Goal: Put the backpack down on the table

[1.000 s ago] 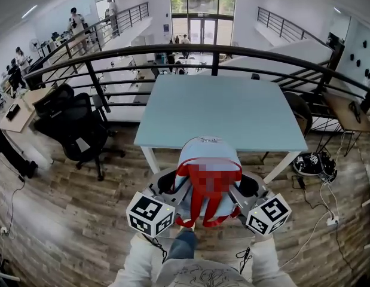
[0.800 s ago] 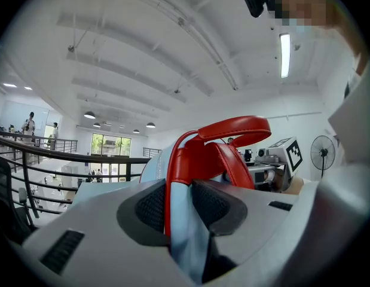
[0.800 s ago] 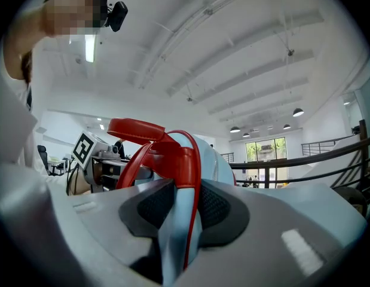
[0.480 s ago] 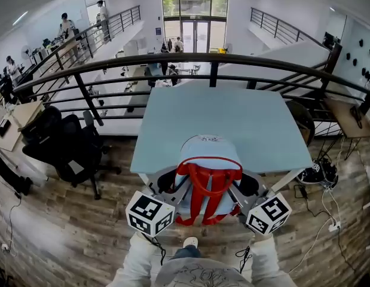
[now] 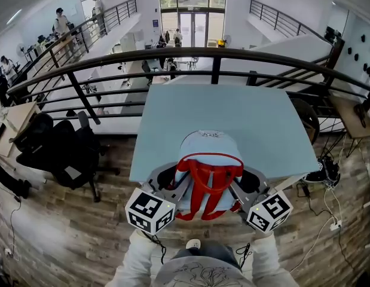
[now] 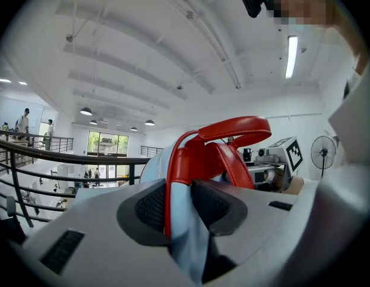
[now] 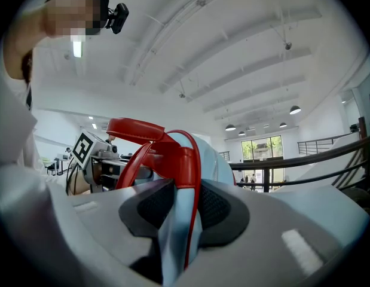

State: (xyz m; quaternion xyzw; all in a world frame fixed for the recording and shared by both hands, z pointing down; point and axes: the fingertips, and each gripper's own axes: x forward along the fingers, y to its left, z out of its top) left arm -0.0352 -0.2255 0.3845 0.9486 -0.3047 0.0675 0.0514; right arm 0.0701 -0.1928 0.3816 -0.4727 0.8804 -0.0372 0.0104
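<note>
Backpack (image 5: pixel 210 145): domed pale-blue fabric, smooth glossy red straps (image 5: pixel 207 181)

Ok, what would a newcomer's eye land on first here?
The pale blue, red-strapped backpack, centre frame over the near edge of the table. The left tool and right tool each clamp one side of it. Behind the table runs a dark railing.

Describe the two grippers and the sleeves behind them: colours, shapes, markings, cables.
The left gripper and right gripper look alike: broad, pale grey moulded jaws with dark, textured oval pads. Each carries a white cube printed with black square markers. Thin black cables trail beneath them. The person wears loose off-white sleeves.
</note>
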